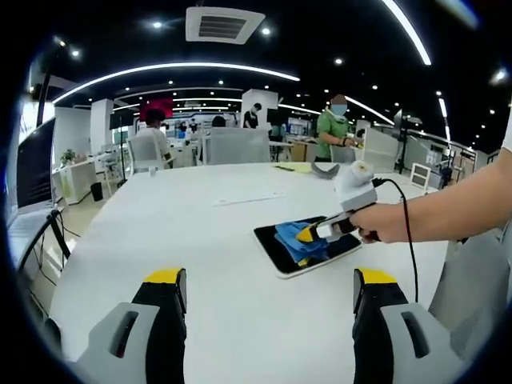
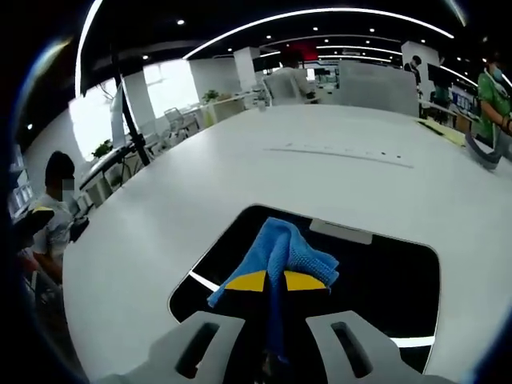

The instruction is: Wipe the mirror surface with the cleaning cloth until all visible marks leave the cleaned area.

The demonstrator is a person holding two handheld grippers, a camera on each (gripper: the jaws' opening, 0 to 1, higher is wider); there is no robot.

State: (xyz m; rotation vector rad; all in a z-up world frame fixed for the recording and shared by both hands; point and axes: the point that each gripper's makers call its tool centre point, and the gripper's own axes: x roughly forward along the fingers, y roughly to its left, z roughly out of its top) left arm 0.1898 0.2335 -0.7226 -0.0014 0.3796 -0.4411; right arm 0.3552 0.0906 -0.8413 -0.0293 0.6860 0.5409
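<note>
Starting from the left, the left gripper (image 1: 268, 300) hung over bare white table (image 1: 200, 240) with its yellow-tipped jaws set wide apart and nothing between them, taking no part in the wiping. From it the mirror (image 1: 276, 248) lay ahead and to the right, a dark rectangular slab flat on the table with its long axis running slantwise across the left gripper view, near end to the left and far end toward the person's forearm (image 1: 456, 212). Further right, the right gripper (image 1: 314, 232) reached in from the right edge, gripped in a hand (image 1: 382, 224), and it was plainly the nearer of the two to the work. In the right gripper view the right gripper (image 2: 274, 282) sat directly over the mirror (image 2: 400, 280), its jaws drawn close and pinching the blue cleaning cloth (image 2: 280, 252), whose bunched folds spilled forward onto the dark glass. The cloth lay toward the left half of the mirror in that view, so the wider stretch of uncovered surface ran off to the right; I judged the next stroke would carry along that long axis. Whether marks remained on the glass could not be told.
</note>
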